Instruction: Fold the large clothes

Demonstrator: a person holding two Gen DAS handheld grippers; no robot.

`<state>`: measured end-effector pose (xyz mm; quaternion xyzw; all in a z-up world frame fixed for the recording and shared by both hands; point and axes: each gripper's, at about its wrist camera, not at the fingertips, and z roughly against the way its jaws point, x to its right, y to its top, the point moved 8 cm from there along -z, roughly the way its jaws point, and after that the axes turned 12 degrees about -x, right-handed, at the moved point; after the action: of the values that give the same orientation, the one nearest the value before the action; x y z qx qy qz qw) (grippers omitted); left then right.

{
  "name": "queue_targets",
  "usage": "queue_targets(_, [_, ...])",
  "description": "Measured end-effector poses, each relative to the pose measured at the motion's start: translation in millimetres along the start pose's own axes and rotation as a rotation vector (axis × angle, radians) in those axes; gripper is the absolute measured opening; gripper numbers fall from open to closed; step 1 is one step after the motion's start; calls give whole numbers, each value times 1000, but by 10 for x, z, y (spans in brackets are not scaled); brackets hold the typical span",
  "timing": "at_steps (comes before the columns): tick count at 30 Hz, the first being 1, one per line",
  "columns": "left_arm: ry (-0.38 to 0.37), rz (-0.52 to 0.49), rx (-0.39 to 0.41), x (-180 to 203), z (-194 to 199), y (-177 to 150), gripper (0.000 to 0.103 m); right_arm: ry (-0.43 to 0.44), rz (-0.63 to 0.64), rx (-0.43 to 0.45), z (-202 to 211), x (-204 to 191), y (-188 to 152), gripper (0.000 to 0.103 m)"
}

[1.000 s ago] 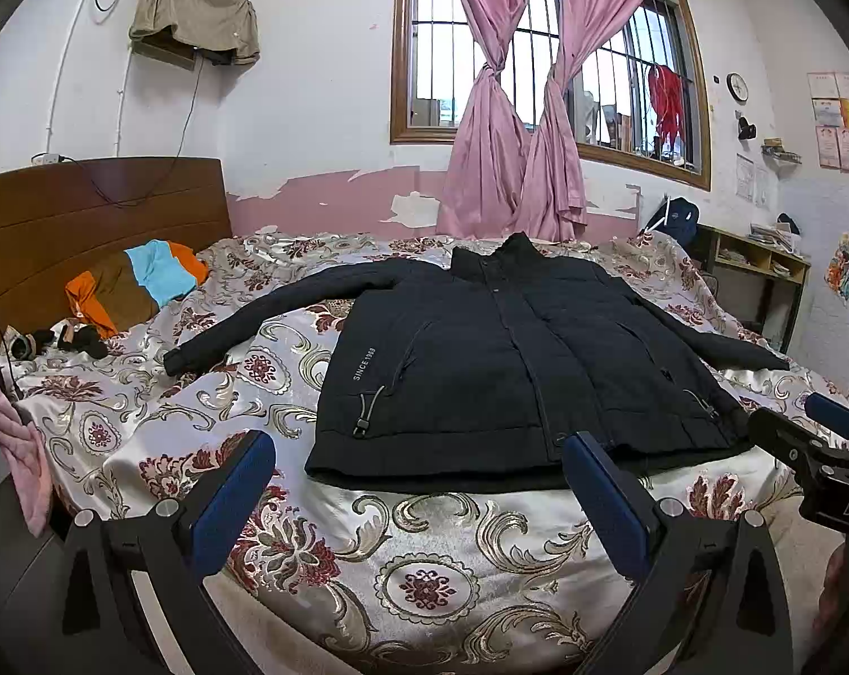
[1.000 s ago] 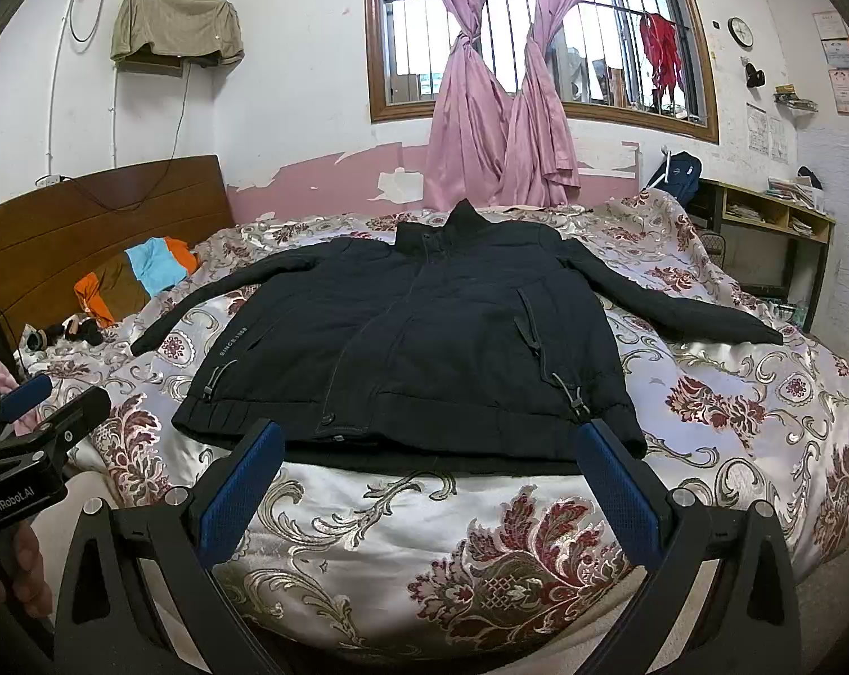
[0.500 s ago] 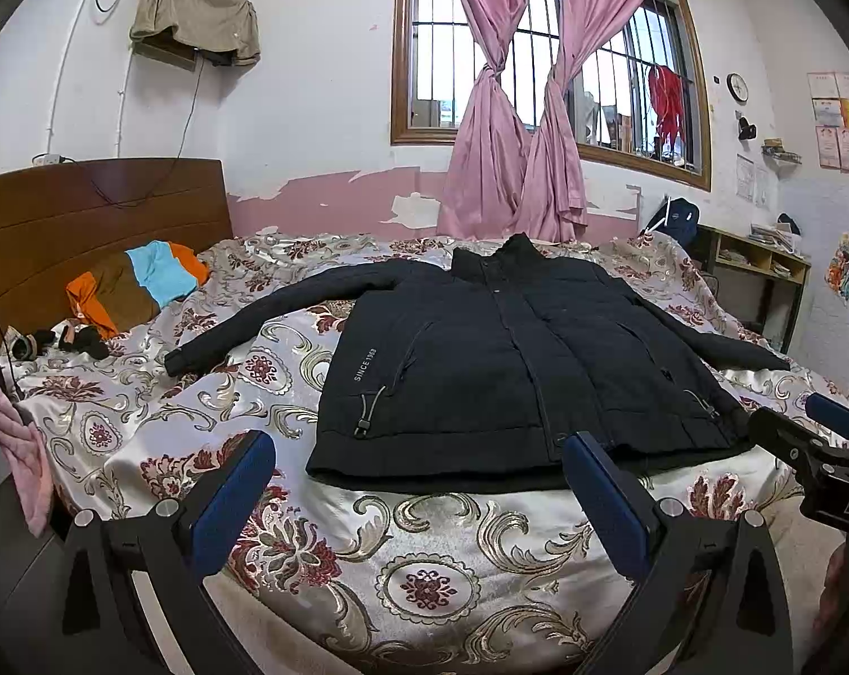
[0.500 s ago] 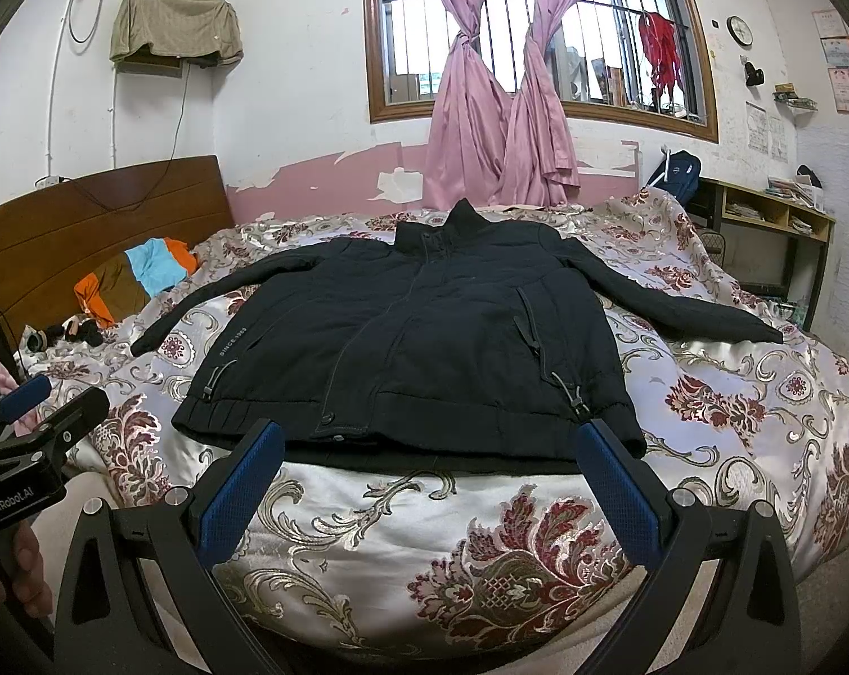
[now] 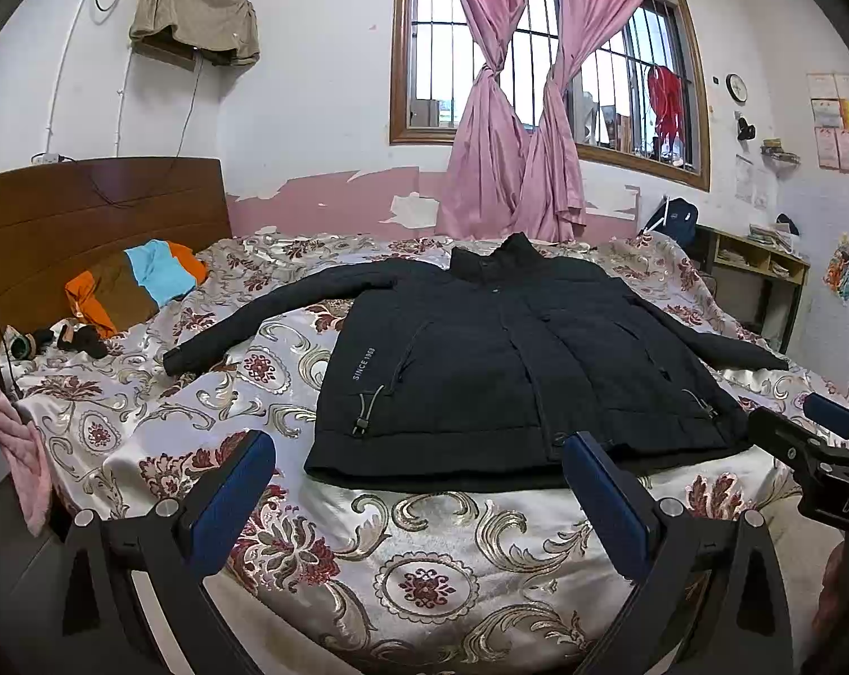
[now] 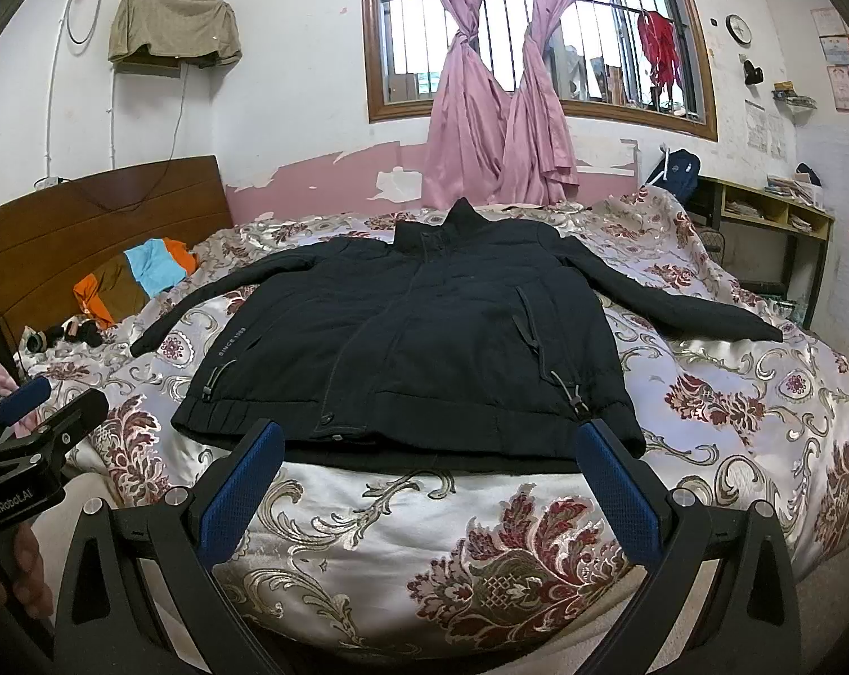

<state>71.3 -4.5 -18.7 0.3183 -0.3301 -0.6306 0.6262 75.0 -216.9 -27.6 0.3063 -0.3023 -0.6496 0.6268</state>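
Left gripper (image 5: 418, 484) held low at the near edge of the bed, jaws spread wide, nothing between the blue pads (image 5: 233, 498). Right gripper (image 6: 430, 478) same: wide apart, empty. Each one shows at the edge of the other's view (only partly, body cut off by the frame).

Bedspread (image 5: 424, 557), shiny floral satin, fills the gap under both jaws. Just beyond the fingertips lies the black jacket (image 5: 497, 371), flat, front up, closed, hem toward the grippers, collar toward the window. Hem overlaps the near bed edge slightly; the jaws are apart from it, not touching. In the right wrist view the jacket (image 6: 424, 337) sits centred between the two fingers. Both sleeves spread out to the sides, left one ending near mid-bed, right one reaching toward the far right edge.

Small white lettering down the jacket's side panel (reads SINCE 19-something, last digits unclear). Drawcord toggles at both hem corners.

Further back, left: orange, brown and blue clothes (image 5: 137, 281) piled against the wooden headboard (image 5: 86, 208). Dark small items beside them, hard to identify. Pink curtains (image 5: 514, 129) tied at a barred window behind.
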Motion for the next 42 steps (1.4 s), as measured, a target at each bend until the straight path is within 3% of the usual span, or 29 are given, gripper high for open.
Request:
queue_targets(7, [16,-2,-2,-13,-7,11,103,2,3,-1,33,11,15,102])
queue_targets(11, [96,-16,3,-91,-38,55,103,32,9,-17,15,10,27,102])
queue_targets(15, [126,-37,-8,-161,-159,167,103,83,5,-44,-113,81,118,102])
queue_targets(24, [163,-91,-33,-217,-802,669,103,-6,12,-46,-544,523,715,102])
queue_targets(28, [162,-138,-44,-92,-1324,1046,103,-70,-49,-60,-915,925,994,102])
queue_targets(34, [149,-180,-66,223,-2241,1590,103,-231,-182,-99,-1629,1871,1435,102])
queue_targets(39, [32,-217,-90,674,-2939,2039,103,-293,-312,-160,-2195,2691,1640,102])
queue_targets(42, [-35,-239,-165,979,-3214,2176,103,-322,-386,-255,-2549,3124,1600,102])
